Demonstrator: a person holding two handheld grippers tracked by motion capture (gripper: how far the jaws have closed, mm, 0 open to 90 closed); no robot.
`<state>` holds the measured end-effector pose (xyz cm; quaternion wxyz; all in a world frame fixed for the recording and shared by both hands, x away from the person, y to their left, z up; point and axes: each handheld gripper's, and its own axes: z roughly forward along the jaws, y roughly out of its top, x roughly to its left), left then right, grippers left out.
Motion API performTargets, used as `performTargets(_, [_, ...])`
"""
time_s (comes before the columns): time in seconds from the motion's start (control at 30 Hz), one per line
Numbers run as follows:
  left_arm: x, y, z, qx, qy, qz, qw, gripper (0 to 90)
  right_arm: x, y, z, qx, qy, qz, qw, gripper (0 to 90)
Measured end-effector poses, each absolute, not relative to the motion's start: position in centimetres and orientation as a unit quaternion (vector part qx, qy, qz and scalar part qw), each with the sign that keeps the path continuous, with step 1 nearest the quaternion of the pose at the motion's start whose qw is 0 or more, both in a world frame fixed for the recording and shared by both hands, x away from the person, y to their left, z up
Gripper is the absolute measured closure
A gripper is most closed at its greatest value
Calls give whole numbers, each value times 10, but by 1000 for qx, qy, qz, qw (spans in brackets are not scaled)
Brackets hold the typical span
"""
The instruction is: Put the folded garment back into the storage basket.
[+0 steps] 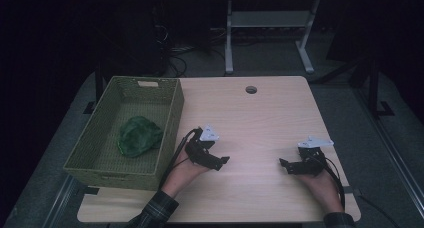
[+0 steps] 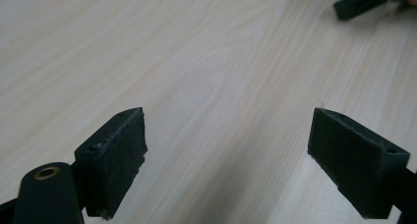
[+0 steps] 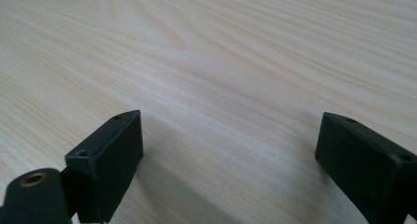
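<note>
Green cloth (image 1: pixel 138 136) lies bunched inside the woven basket (image 1: pixel 170 119) at the left edge of the surface (image 1: pixel 260 118), well apart from both my grippers. My left gripper (image 1: pixel 223 160) rests low over the near wood just right of the basket, jaws spread wide with nothing between them. My right gripper (image 1: pixel 283 164) sits near the right edge, jaws likewise wide and empty.

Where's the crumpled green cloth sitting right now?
In the high view, the crumpled green cloth lies inside the woven olive basket at the table's left edge, just left of the left gripper.
</note>
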<state>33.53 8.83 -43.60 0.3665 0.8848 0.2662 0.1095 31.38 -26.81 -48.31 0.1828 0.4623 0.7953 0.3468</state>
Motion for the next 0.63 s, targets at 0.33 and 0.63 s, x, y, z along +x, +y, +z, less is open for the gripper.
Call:
performTargets(0.33, [339,82,-474,891,273,109,347,129,314,-268,-483,462,795,347,183,104])
performTargets(0.63, [336,85,-477,883,269,114,366,129,314,-268,-483,462,795,347,183,103])
